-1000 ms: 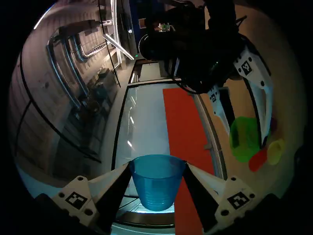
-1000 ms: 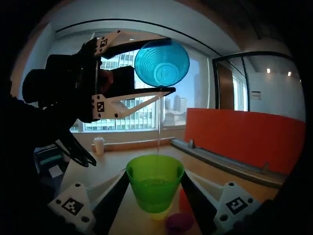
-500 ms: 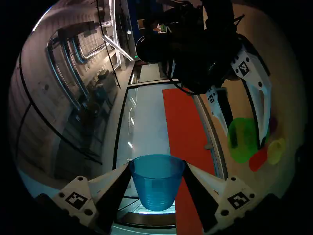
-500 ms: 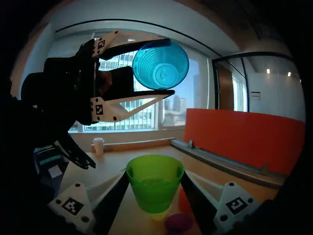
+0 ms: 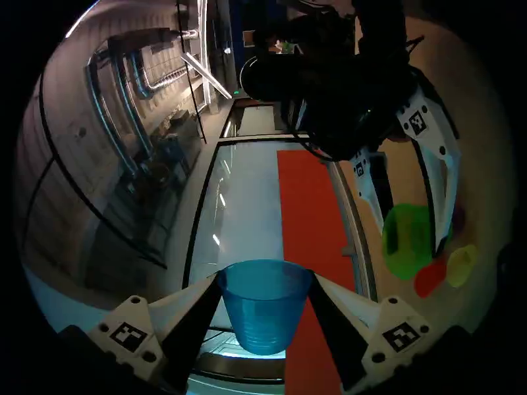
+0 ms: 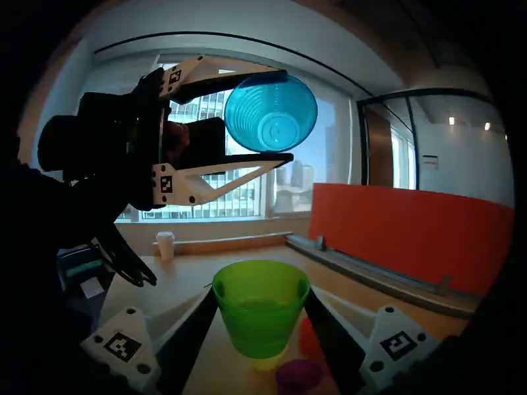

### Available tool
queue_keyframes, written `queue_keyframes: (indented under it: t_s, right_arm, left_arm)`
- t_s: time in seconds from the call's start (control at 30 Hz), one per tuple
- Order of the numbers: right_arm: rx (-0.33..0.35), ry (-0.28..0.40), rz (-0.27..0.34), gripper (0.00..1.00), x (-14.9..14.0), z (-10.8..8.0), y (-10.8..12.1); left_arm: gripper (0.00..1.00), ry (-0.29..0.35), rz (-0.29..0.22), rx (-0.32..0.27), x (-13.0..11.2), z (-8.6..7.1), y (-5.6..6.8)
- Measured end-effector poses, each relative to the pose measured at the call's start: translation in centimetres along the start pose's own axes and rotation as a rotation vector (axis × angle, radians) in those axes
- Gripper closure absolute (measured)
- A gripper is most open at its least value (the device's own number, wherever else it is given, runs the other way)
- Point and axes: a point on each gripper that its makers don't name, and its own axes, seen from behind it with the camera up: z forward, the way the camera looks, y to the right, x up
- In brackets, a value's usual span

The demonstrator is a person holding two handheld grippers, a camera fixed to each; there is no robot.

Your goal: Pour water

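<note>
The right gripper (image 6: 261, 297) has both fingers pressed against the sides of a translucent green cup (image 6: 261, 319). The cup stands upright between them, and water shows through its wall. Straight above the green cup, the left gripper (image 6: 285, 113) clamps a blue cup (image 6: 269, 110), one white finger over it and one under it. That cup is turned on its side, with its ribbed wall and round base facing the right gripper view.

In the left gripper view the blue cup sits between the two near fingers, both touching its walls. The green cup shows farther off to the right, gripped by the other gripper's white fingers.

Just below the green cup in the right gripper view sit a yellow cup (image 6: 267, 362), a purple cup (image 6: 298, 375) and a red cup (image 6: 307, 337), close together on a wooden table (image 6: 369, 289). To the right of the green cup runs an orange partition panel (image 6: 421, 230). Behind the green cup, past the table, a window (image 6: 217, 201) looks onto tall buildings. A white paper cup (image 6: 165, 245) stands on the ledge, behind and to the left of the green cup.
</note>
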Motion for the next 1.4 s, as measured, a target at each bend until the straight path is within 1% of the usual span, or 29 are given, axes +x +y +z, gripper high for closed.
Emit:
queue_keyframes:
  t_s: [0.17, 0.33, 0.47, 0.7, 0.97, 1.07, 1.17, 1.27, 1.4]
  right_arm:
    - [-0.001, 0.003, 0.0, 0.1, 0.1, 0.0, 0.0]
    - [-0.003, 0.006, -0.004, 0.1, 0.2, -0.1, 0.0]
    - [-0.004, 0.009, -0.005, 0.1, 0.4, -0.2, 0.0]
    - [-0.004, 0.012, -0.009, 0.1, 0.6, -0.3, -0.2]
    - [-0.004, 0.016, -0.012, 0.1, 0.8, -0.3, -0.4]
    - [-0.005, 0.019, -0.013, 0.1, 0.9, -0.4, -0.6]
    - [-0.007, 0.021, -0.016, 0.1, 1.1, -0.5, -0.6]
    - [-0.01, 0.024, -0.017, 0.1, 1.2, -0.5, -0.6]
    - [-0.01, 0.029, -0.018, 0.1, 1.3, -0.6, -0.6]
  left_arm:
    - [0.11, -0.007, -0.096, 0.003, -0.5, 0.1, 0.0]
    - [0.11, -0.002, -0.223, 0.0, -0.6, 0.2, 0.3]
    - [0.11, 0.013, -0.339, -0.007, -0.6, 0.3, 0.5]
    - [0.11, 0.005, -0.552, 0.001, -1.8, 0.2, 0.2]
    - [0.11, 0.001, -0.781, 0.007, -2.7, 0.2, -0.1]
    - [0.11, 0.009, -0.862, 0.005, -2.8, 0.2, -0.2]
    - [0.11, 0.026, -0.953, 0.0, -2.8, 0.1, -0.2]
    - [0.12, 0.043, -1.051, -0.004, -2.9, 0.1, -0.4]
    - [0.12, 0.049, -1.181, -0.014, -3.4, 0.2, -0.5]
